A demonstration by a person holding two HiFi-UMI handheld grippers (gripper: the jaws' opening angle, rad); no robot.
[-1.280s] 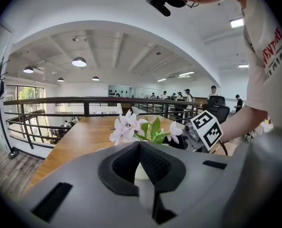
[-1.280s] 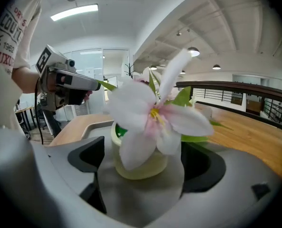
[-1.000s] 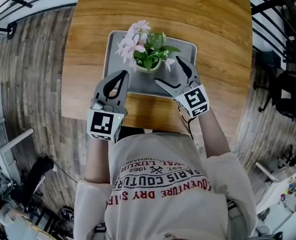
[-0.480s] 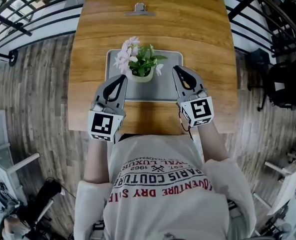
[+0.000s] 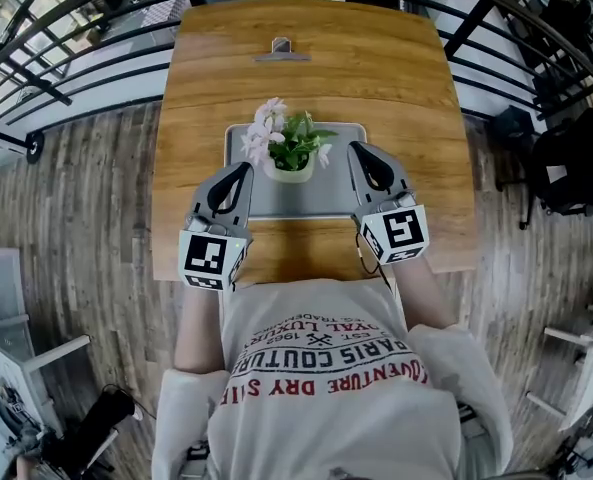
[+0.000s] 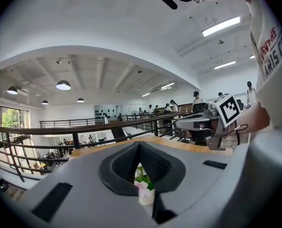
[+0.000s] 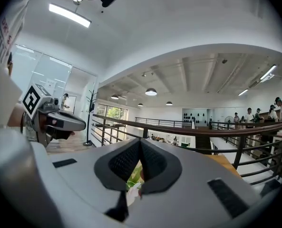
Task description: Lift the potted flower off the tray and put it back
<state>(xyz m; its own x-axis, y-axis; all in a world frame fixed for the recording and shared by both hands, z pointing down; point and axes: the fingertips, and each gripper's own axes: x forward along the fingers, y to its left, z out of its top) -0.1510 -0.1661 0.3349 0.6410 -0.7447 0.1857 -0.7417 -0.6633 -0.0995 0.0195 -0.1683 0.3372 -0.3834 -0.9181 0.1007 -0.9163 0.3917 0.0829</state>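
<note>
Wooden table [image 5: 406, 98], black railing [image 6: 70, 128], plank floor [image 5: 86, 198]

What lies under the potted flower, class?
The grey tray lies under the potted flower, on the wooden table. The pot and leaves cover the patch of tray beneath, so contact cannot be seen.

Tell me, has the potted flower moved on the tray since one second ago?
No. The potted flower still stands near the middle of the gray tray.
</note>
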